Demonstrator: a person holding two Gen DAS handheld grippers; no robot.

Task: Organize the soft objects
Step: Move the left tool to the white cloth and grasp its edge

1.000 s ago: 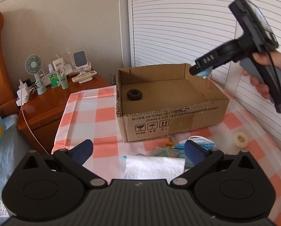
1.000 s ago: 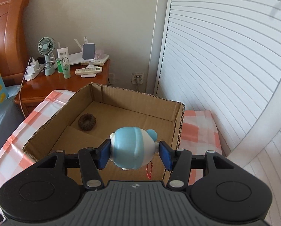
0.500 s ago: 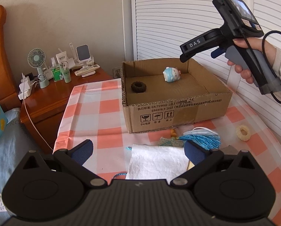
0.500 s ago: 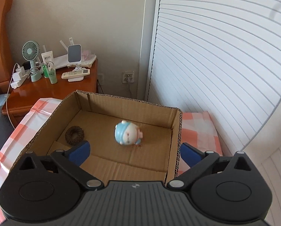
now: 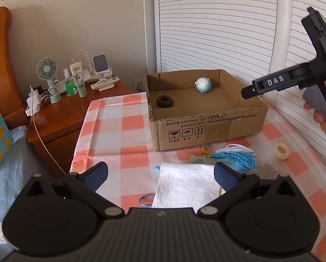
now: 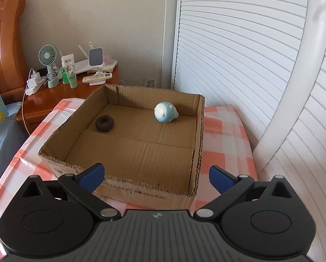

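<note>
A: Blue plush toy (image 6: pixel 165 115)?
B: In cardboard box (image 6: pixel 128 183), far right corner — brown scrunchie (image 6: pixel 104 123) apart, left.
A: Claws?
B: Right claw (image 6: pixel 156 175) wide open, empty, over box's near wall. Left claw (image 5: pixel 160 175) wide open, empty — above white cloth (image 5: pixel 184 187) on counter (image 5: pixel 119 139).

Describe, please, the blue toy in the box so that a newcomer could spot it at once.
Find the open cardboard box on the checked tablecloth. Two things lie inside: the round pale-blue plush toy sits near the far wall, smooth and light, unlike the dark brown ring-shaped scrunchie beside it.

Both wrist views face the cardboard box (image 5: pixel 206 128); right nearer.
</note>
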